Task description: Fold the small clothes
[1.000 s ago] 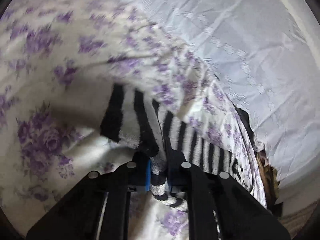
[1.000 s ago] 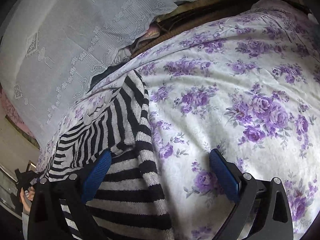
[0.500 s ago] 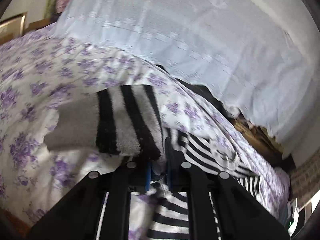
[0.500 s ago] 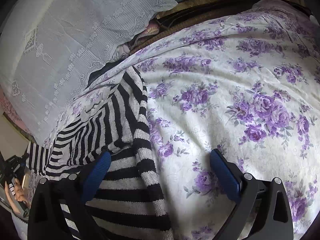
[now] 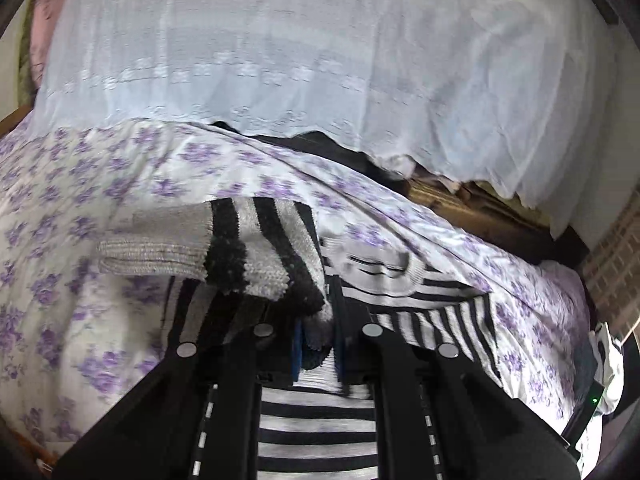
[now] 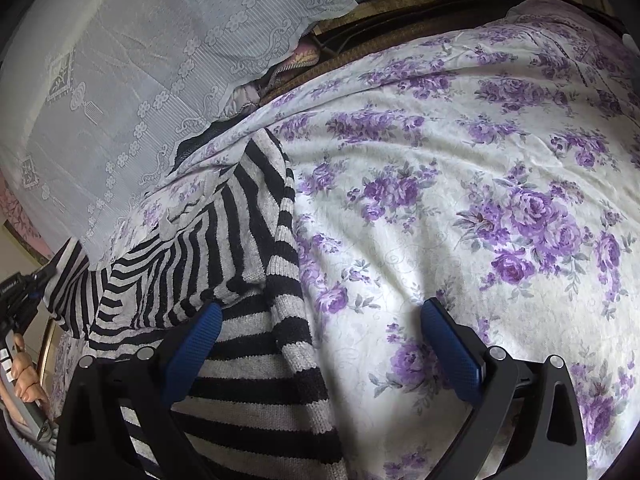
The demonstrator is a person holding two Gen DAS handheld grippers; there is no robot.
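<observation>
gripping a bunched fold of the striped sweater (image 5: 256, 264), the left gripper (image 5: 318, 348) has its blue pads clenched on the knit, with the grey ribbed cuff and black-and-grey bands of a sleeve draped to the left over the near finger, lifted off the bedding. below and to the right of the pinched part, the rest of the garment lies spread on the floral bedsheet (image 5: 80, 208), its thinner stripes fanning out toward the right. in the right wrist view the same sweater (image 6: 224, 264) covers the near left part of the sheet (image 6: 460, 208), with a thick-banded sleeve running from the far middle down toward the near edge. the right gripper (image 6: 320, 352) is released, its jaws spread wide: the left pad sits over the striped knit, the right pad over bare purple-flowered sheet, and the sleeve edge passes between them; whether either pad touches the cloth cannot be told. at the far left edge of that view a person's hand (image 6: 24, 376) holds the handle of the other tool, from which a striped piece of the garment hangs raised. a white lace curtain (image 5: 320, 60) hangs on the far side of the bed, and a dark wooden frame (image 5: 460, 200) shows under its hem.
</observation>
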